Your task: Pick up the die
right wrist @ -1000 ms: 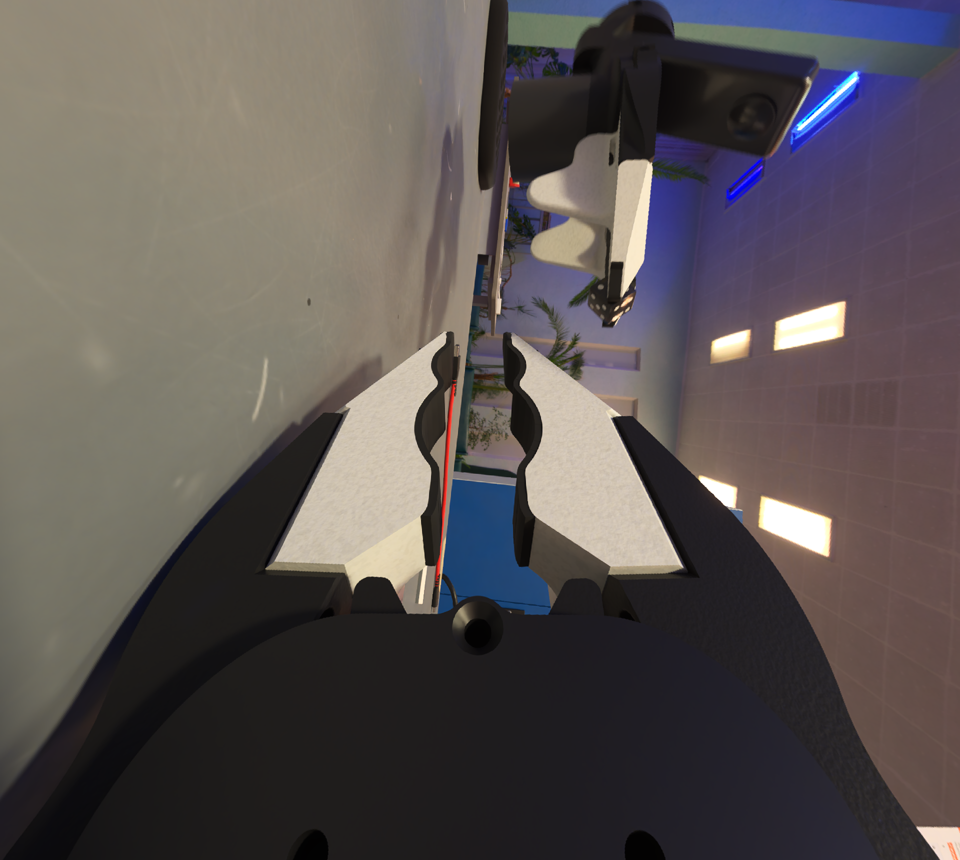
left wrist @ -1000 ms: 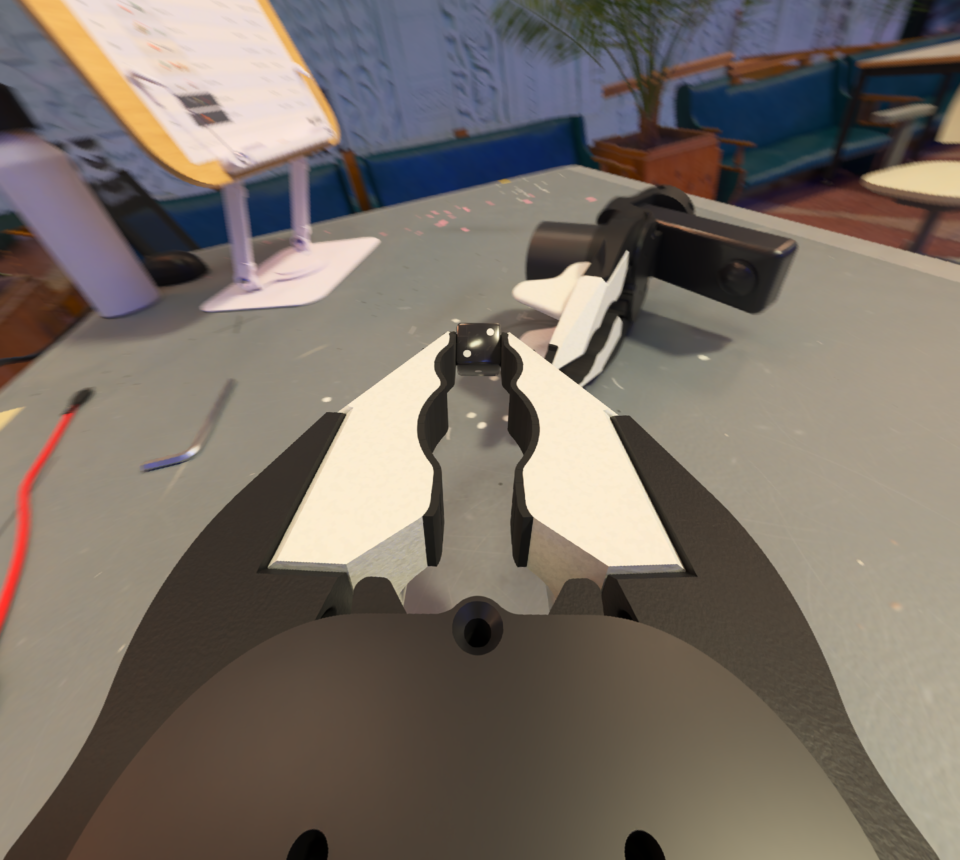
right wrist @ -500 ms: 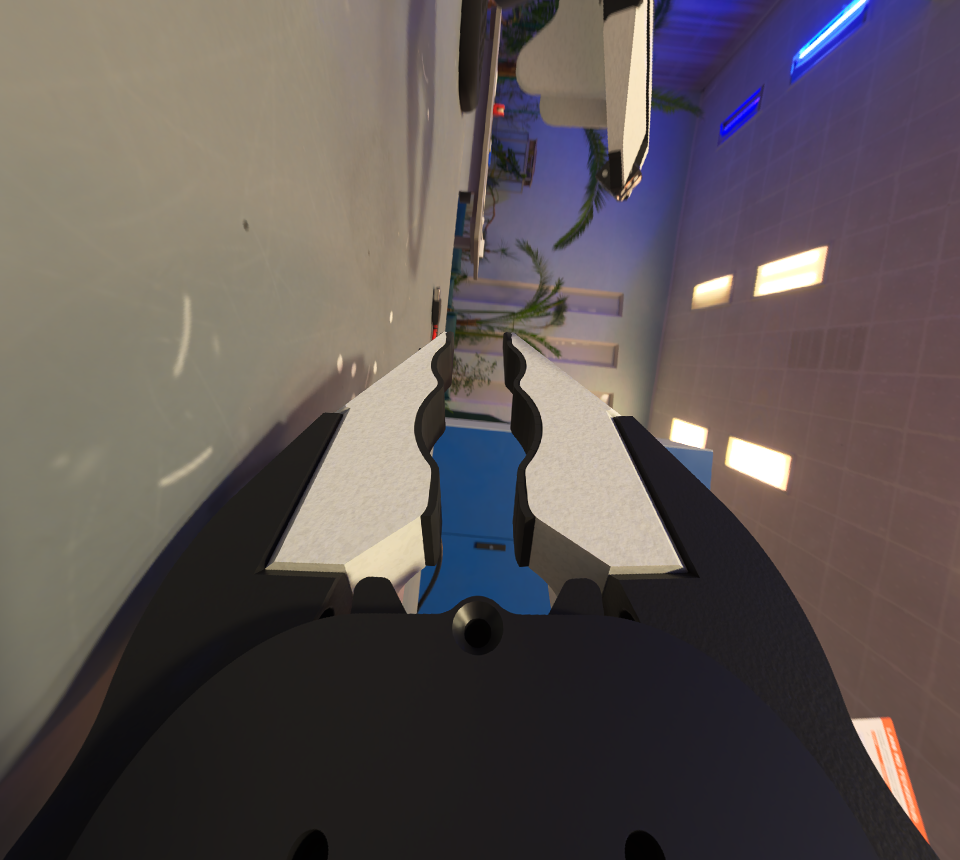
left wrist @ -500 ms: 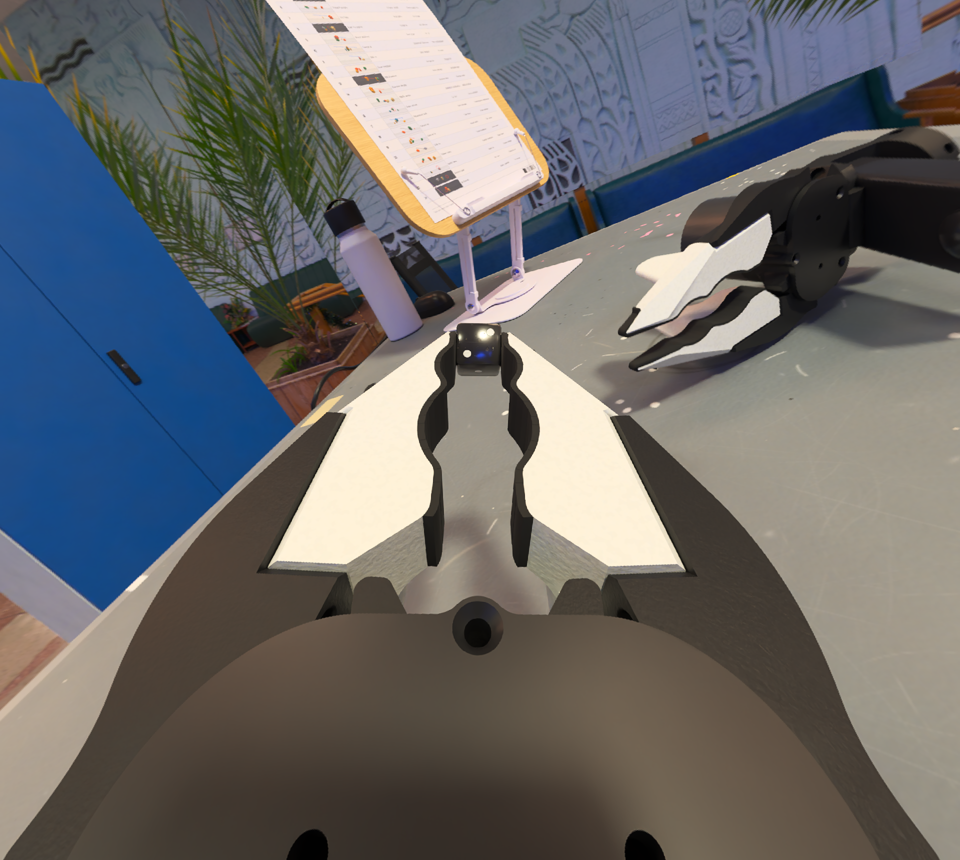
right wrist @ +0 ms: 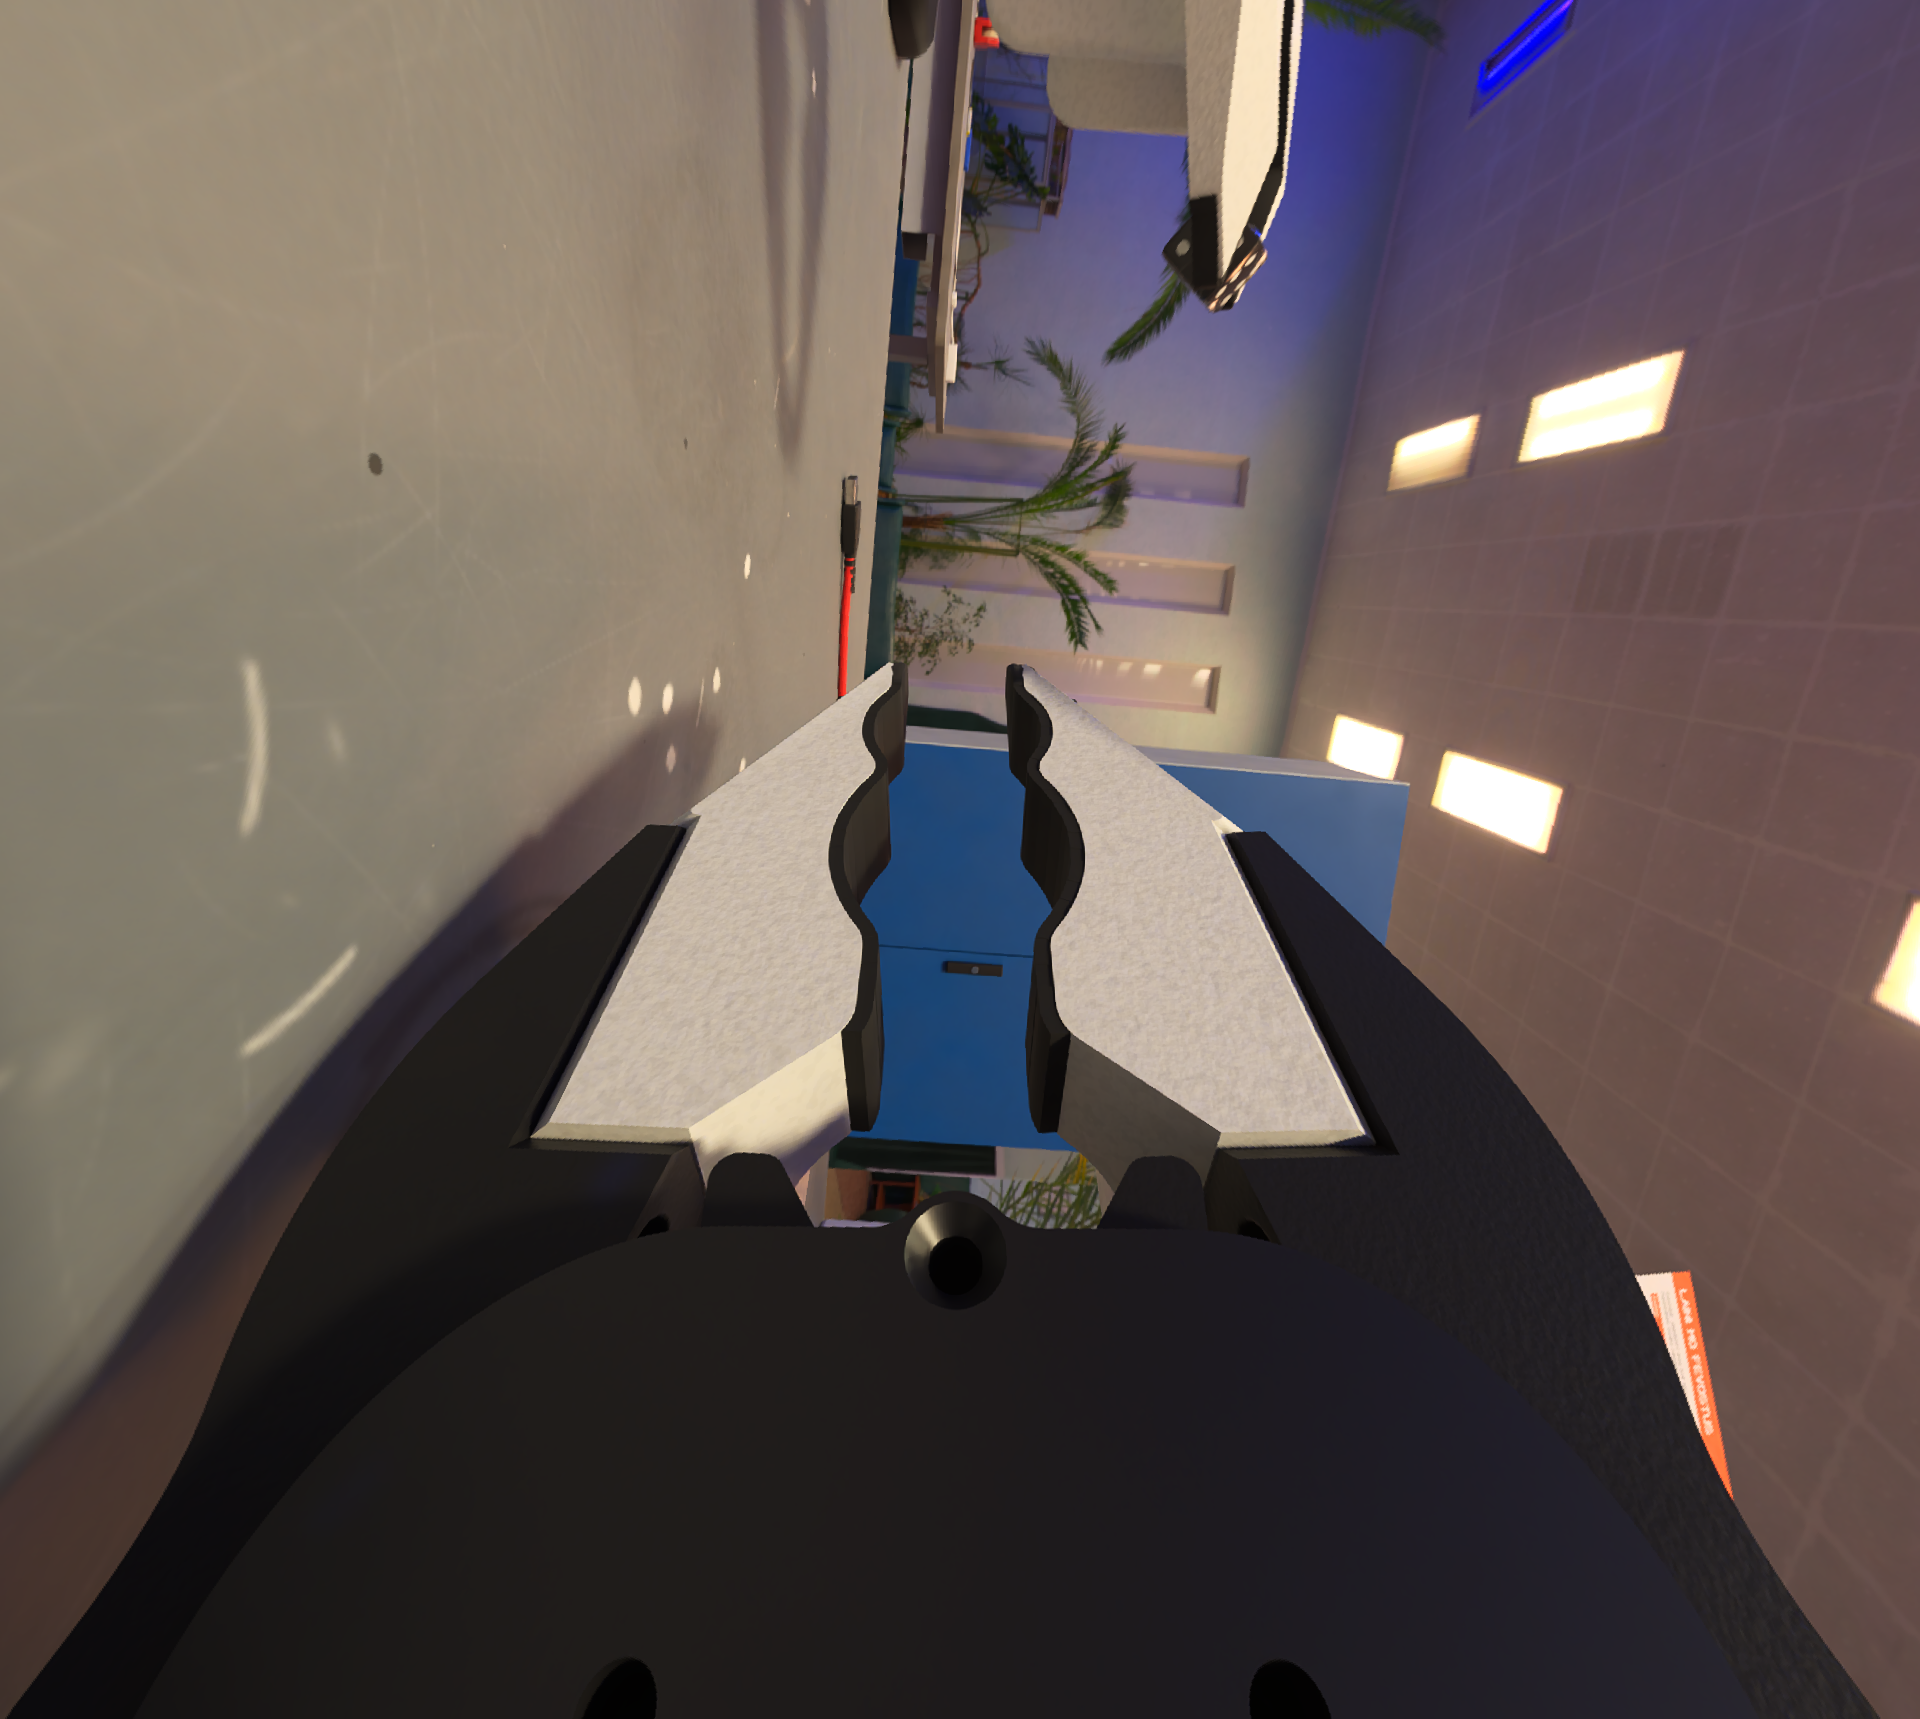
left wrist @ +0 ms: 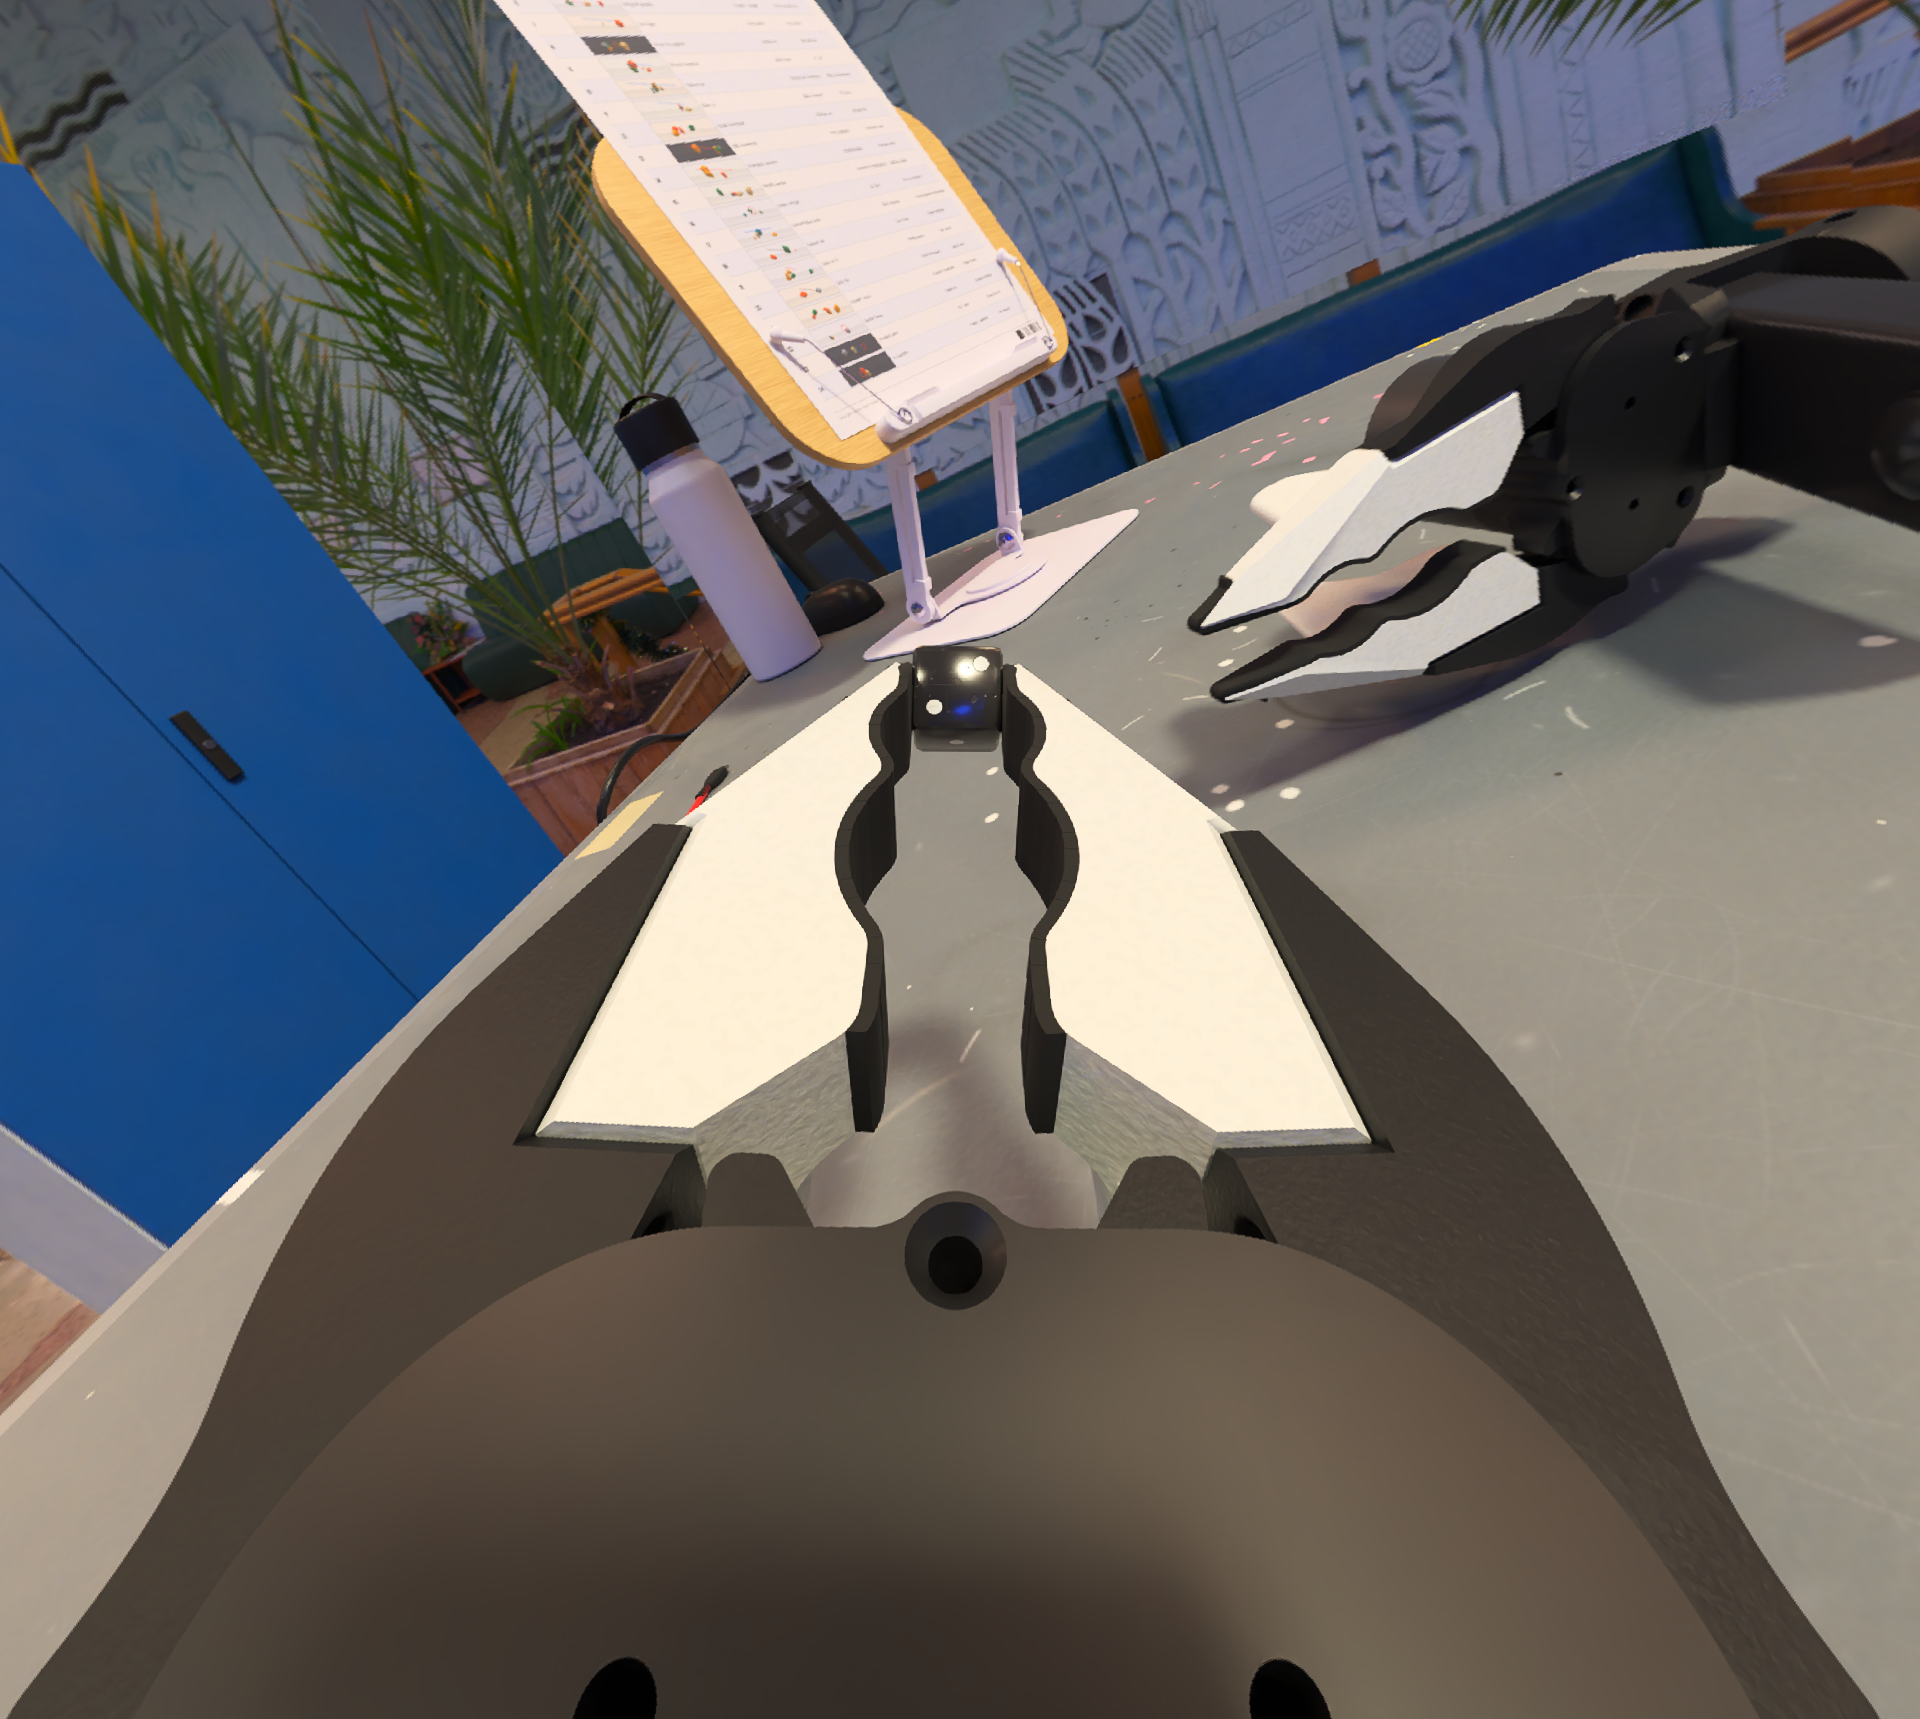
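Observation:
The die (left wrist: 954, 705) is black with white pips. My left gripper (left wrist: 956, 682) is shut on it at the fingertips and holds it up above the grey table (left wrist: 1558, 942). In the right wrist view the die (right wrist: 1214, 269) shows at the tip of the left gripper's white fingers (right wrist: 1236, 59), clear of the table (right wrist: 416, 319). My right gripper (right wrist: 956, 682) is open and empty, turned on its side close to the table. It shows in the left wrist view (left wrist: 1210, 659) at the right, low over the table.
A document stand with a printed sheet (left wrist: 790, 142), a white bottle (left wrist: 717, 547) and a dark round object (left wrist: 842, 604) stand at the table's far side. A red cable (right wrist: 847, 620) lies near the edge. A blue cabinet (left wrist: 156, 682) stands beyond the left edge.
My left gripper has risen from the table with the die in it and swung left, toward the stand and the cabinet. My right gripper has shifted a little and stays open.

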Robot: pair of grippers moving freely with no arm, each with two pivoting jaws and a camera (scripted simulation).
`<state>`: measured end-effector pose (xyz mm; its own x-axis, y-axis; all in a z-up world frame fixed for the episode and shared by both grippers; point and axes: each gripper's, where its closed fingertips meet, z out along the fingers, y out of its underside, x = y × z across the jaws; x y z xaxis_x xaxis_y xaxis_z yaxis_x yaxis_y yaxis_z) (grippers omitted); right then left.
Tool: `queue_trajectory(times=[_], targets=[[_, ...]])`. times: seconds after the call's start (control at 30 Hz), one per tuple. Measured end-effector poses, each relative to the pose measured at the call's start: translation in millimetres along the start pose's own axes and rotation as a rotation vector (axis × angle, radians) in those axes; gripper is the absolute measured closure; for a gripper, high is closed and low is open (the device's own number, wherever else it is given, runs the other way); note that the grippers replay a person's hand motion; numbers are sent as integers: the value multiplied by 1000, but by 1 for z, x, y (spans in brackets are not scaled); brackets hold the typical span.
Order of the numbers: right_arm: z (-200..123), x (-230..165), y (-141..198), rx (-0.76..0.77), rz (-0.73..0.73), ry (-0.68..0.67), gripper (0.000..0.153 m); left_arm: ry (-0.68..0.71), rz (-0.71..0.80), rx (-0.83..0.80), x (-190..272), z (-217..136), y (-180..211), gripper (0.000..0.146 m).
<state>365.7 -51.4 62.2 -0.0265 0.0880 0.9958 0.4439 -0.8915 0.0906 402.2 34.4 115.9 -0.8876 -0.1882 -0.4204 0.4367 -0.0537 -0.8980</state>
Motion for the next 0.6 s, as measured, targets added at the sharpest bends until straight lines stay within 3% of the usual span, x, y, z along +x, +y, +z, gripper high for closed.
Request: queue_trajectory(times=[0.6], targets=[[8,-7,15,-55,21,-15,134,43,43,12,6,4,0,130]])
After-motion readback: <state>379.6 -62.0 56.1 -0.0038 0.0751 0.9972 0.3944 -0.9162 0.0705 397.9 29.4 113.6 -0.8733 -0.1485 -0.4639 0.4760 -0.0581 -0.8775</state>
